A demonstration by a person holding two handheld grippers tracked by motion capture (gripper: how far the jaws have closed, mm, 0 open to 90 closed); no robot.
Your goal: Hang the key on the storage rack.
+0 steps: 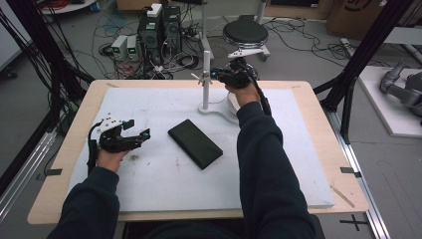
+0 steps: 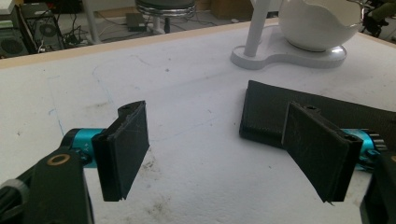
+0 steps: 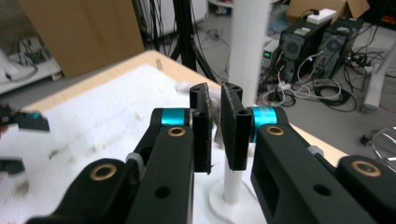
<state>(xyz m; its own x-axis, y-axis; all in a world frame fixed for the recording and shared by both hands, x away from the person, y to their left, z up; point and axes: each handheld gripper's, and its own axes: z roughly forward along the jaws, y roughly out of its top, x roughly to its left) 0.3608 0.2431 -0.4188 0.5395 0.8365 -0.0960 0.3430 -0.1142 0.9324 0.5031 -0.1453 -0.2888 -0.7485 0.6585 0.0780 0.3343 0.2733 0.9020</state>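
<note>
Work appears to be at an early stage. On the white stand [image 1: 205, 79], a small clip [image 1: 203, 77] on the post is gripped by the nearly closed right gripper [image 1: 215, 74]. Above the table [image 1: 308, 149], the left gripper [image 1: 139, 130] is held wide open and empty, near the black flat case [image 1: 195, 143], which lies untouched mid-table. No readable writing or brand is seen.

Dark navy sleeves [image 1: 263, 164], black jaws, teal collars, brass screws.
</note>
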